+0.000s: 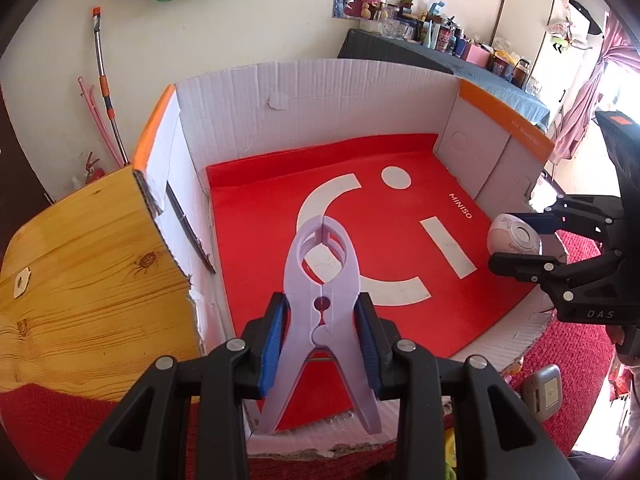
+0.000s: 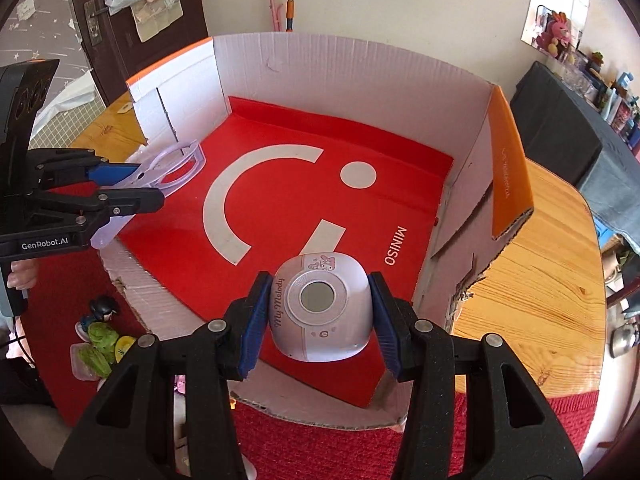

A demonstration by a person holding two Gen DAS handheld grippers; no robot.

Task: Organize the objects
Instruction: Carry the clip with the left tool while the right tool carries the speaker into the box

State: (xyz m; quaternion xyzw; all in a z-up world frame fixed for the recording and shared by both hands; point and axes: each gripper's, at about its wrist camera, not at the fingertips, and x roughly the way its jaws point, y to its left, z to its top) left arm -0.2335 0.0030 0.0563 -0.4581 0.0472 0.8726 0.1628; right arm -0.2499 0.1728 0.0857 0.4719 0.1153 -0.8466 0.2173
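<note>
My left gripper point(image 1: 320, 312) is shut on a large lilac plastic clip point(image 1: 320, 280), held over the front left part of the cardboard box point(image 1: 320, 88). The same clip point(image 2: 168, 172) and left gripper point(image 2: 136, 184) show at the left of the right wrist view. My right gripper point(image 2: 320, 312) is shut on a rounded lilac My Melody case point(image 2: 320, 308) with a grey disc on top, hovering above the box's front right. That case point(image 1: 514, 236) and the right gripper point(image 1: 536, 244) appear at the right edge of the left wrist view. A red Miniso sheet point(image 2: 304, 208) lines the box floor.
The box point(image 2: 320, 60) has a torn-down front wall and stands on a wooden table point(image 1: 80, 260) with a red cloth point(image 2: 320, 440) in front. Small toys point(image 2: 100, 340) lie at the lower left, and a beige gadget point(image 1: 544, 392) lies on the cloth. A cluttered dark shelf point(image 1: 440, 52) stands behind.
</note>
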